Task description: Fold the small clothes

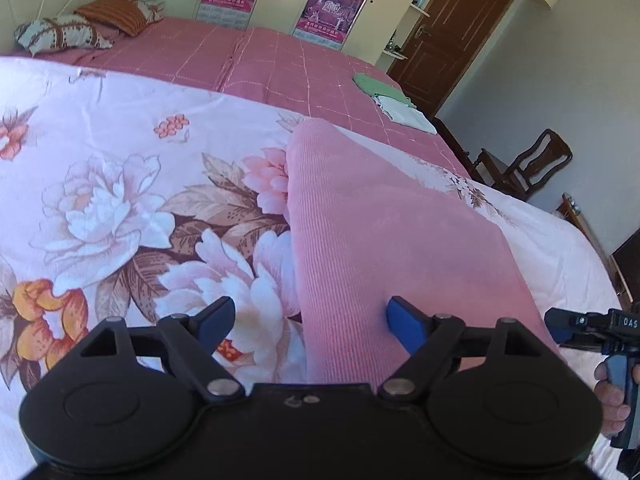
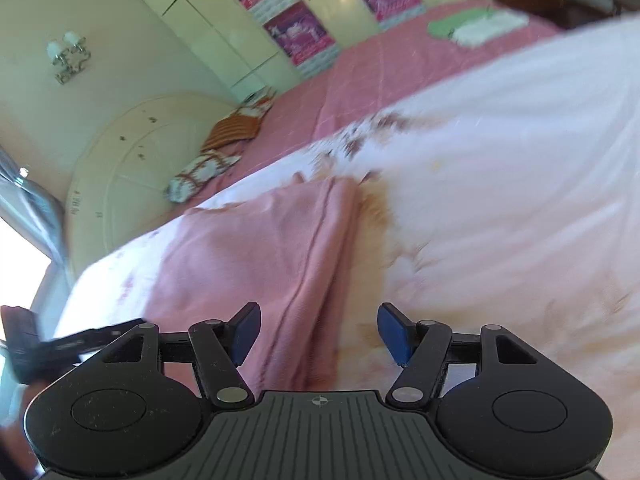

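Hovering over one folded pink garment (image 1: 384, 240) lying on the floral quilt (image 1: 120, 168), we are holding our left hand-held gripper (image 1: 308, 322) and right hand-held gripper (image 2: 318, 330) wide open, gripping nothing. We are risking snagging a layer and undoing the fold; two folded cloths (image 1: 384, 96) are waiting beyond.

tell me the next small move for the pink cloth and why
Probably bring both grippers to the near end and grip it for another fold. The pink cloth lies as a long folded strip on the floral quilt, and the left gripper and right gripper stand open, holding nothing.
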Action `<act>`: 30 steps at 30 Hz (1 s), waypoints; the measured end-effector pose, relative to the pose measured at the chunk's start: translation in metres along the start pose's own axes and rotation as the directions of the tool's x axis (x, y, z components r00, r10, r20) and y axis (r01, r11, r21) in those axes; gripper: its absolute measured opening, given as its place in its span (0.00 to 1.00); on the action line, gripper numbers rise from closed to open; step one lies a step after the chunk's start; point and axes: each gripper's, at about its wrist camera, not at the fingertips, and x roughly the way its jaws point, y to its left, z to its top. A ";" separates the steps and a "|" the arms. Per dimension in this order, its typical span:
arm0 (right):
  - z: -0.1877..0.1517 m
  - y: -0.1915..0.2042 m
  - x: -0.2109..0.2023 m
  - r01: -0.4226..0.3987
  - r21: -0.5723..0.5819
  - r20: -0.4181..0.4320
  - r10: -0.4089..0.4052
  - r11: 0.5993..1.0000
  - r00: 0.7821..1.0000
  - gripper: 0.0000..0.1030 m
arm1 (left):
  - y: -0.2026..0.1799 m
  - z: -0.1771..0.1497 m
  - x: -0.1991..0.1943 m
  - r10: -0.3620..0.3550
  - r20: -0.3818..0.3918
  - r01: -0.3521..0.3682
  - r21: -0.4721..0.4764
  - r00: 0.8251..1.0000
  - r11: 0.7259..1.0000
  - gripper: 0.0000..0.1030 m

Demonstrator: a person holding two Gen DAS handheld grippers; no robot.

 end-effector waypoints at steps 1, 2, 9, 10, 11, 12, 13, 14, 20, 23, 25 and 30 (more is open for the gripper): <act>0.001 -0.004 0.005 -0.028 0.037 -0.029 0.029 0.999 0.999 0.62 | 0.002 -0.001 0.002 -0.010 -0.005 0.010 -0.011 1.000 1.000 0.83; 0.000 -0.007 0.010 -0.030 0.055 -0.051 0.032 0.998 0.998 0.62 | 0.003 -0.002 0.004 -0.019 -0.007 0.019 -0.015 1.000 1.000 0.83; 0.004 0.000 0.023 -0.043 -0.011 -0.113 0.042 0.999 0.993 0.62 | -0.011 0.000 0.023 -0.080 -0.057 0.082 0.036 0.995 0.996 0.76; 0.006 0.000 0.027 -0.057 -0.012 -0.125 0.055 0.998 0.991 0.62 | -0.014 0.001 0.026 -0.083 -0.064 0.086 0.042 0.995 0.995 0.73; 0.007 0.000 0.029 -0.069 -0.012 -0.134 0.067 0.998 0.989 0.62 | -0.017 0.001 0.028 -0.080 -0.071 0.083 0.048 0.994 0.995 0.72; 0.009 0.000 0.032 -0.077 -0.023 -0.140 0.073 0.997 0.987 0.62 | -0.019 0.002 0.030 -0.077 -0.077 0.081 0.055 0.994 0.995 0.71; 0.010 0.001 0.034 -0.083 -0.040 -0.143 0.077 0.996 0.987 0.62 | -0.020 0.003 0.031 -0.077 -0.082 0.082 0.060 0.994 0.995 0.69; 0.010 0.002 0.035 -0.090 -0.059 -0.147 0.081 0.994 0.986 0.62 | -0.021 0.005 0.032 -0.083 -0.088 0.088 0.060 0.993 0.994 0.68; 0.011 0.005 0.045 -0.119 -0.073 -0.124 0.109 0.990 0.986 0.62 | -0.027 0.006 0.037 -0.066 -0.095 0.073 0.074 0.993 0.995 0.68; 0.009 0.013 0.048 -0.100 -0.116 -0.110 0.087 0.988 0.990 0.61 | -0.030 0.008 0.039 -0.062 -0.102 0.070 0.083 0.993 0.994 0.67; 0.008 0.008 0.045 -0.090 -0.109 -0.108 0.078 0.990 0.991 0.41 | -0.030 0.008 0.040 -0.067 -0.106 0.077 0.088 0.992 0.993 0.67; 0.008 -0.009 0.038 -0.127 -0.060 -0.120 0.119 0.990 0.986 0.37 | -0.032 0.006 0.043 -0.063 -0.091 0.071 0.092 0.994 0.993 0.68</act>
